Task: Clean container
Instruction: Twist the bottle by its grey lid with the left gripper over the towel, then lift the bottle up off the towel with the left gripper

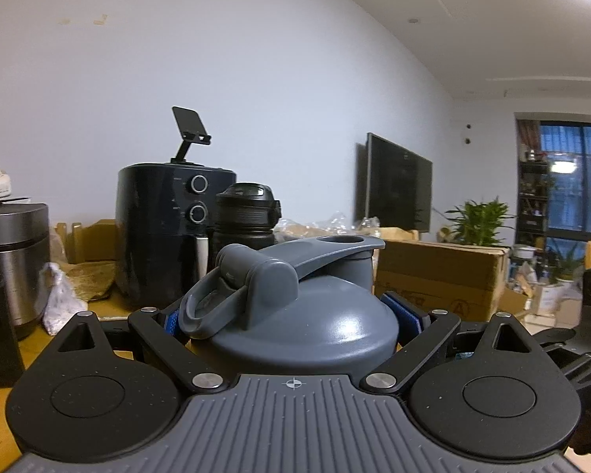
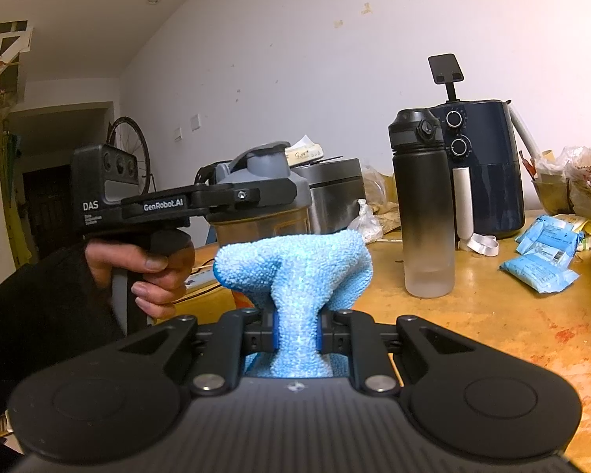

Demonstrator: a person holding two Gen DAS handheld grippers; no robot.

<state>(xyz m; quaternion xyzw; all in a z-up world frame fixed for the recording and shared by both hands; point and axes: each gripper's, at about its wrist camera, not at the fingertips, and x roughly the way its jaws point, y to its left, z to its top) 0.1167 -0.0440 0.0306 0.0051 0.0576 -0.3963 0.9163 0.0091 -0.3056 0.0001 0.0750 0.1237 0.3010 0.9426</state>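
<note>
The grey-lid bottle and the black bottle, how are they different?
The grey-lid bottle is wide and held up by the left gripper; the black bottle is tall, slim and stands on the table. One's lid is grey; the other's black, above a body fading to frosted clear. Both wear lids.

grey shaker lid [image 1: 307, 307], light-blue cloth [image 2: 295, 276]

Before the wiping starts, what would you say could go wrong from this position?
The left claw grips the grey shaker bottle only at its domed lid, so wiping pressure might twist or slip it. The blue cloth, pinched in the right claw, bulges loosely and could pull free. The black water bottle stands close by and might get knocked.
</note>
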